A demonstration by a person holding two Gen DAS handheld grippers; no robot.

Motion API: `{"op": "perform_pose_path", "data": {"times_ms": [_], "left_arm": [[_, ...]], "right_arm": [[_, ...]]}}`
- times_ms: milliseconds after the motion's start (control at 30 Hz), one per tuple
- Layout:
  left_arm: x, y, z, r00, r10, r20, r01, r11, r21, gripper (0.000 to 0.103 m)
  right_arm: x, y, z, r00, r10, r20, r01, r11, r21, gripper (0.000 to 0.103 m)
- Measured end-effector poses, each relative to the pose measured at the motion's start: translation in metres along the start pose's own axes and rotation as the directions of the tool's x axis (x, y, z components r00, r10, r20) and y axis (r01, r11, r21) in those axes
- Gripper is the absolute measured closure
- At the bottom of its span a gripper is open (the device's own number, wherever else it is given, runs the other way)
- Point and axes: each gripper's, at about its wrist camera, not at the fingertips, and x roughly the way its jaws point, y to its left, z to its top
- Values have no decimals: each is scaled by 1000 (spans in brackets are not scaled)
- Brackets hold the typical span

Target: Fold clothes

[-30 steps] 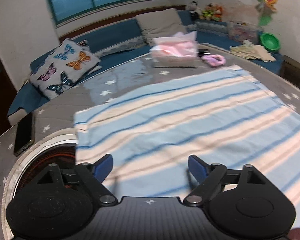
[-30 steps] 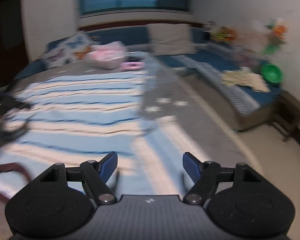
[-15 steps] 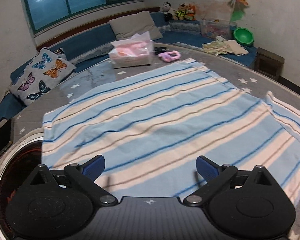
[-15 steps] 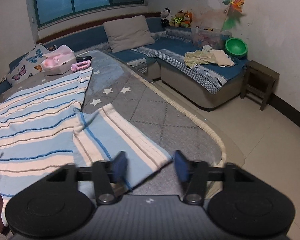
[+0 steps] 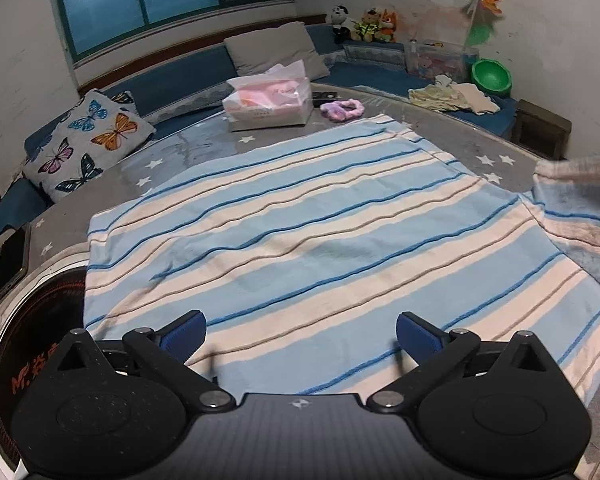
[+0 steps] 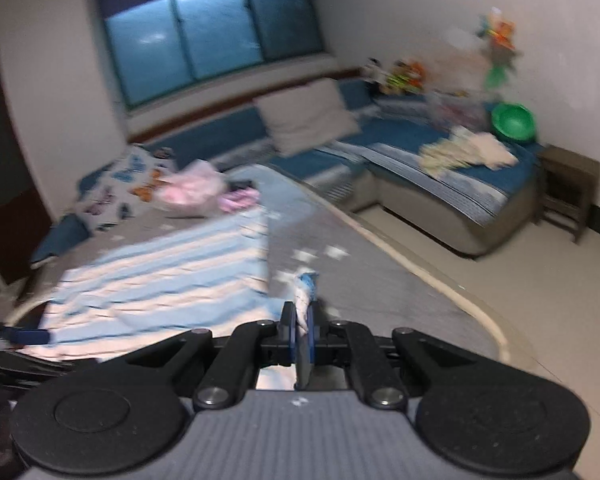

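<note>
A blue and cream striped garment (image 5: 320, 232) lies spread flat on the grey star-patterned table (image 5: 204, 148). My left gripper (image 5: 300, 330) is open and empty, hovering over the garment's near edge. My right gripper (image 6: 300, 316) is shut on a bunched corner of the striped garment (image 6: 306, 284) and holds it lifted. That lifted part shows blurred at the right edge of the left wrist view (image 5: 576, 196). The rest of the garment (image 6: 160, 280) lies flat to the left in the right wrist view.
A pink tissue pack (image 5: 270, 98) and a purple scrunchie (image 5: 342, 106) sit at the table's far side. A phone (image 5: 12, 260) lies at the left edge. A blue sofa (image 6: 440, 160) with pillows, loose cloths and a green bowl (image 6: 514, 120) curves behind; a wooden stool (image 6: 572, 188) stands right.
My right gripper closed on the garment's right corner and lifted it; the view is now motion-blurred. My left gripper stayed open, shifting slightly over the near edge.
</note>
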Motion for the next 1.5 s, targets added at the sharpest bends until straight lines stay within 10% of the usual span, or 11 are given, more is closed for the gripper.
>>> {"op": "perform_pose_path", "data": {"times_ms": [533,933,1500], "left_arm": [[-8,23,-12,1000,21,-8,-21,998,-57,0],[-12,32,-20,999,35,-29,-38,995,-90,0],[-28,70,-44,989,126,-79,-138,975,-172,0]], "right_arm": [[22,91,-44,964,188,-187,-220,961,-168,85],[68,65,-33,976,29,-215,-82,967,-240,69],[77,72,-39,976,37,-213,-96,958,-272,47]]}}
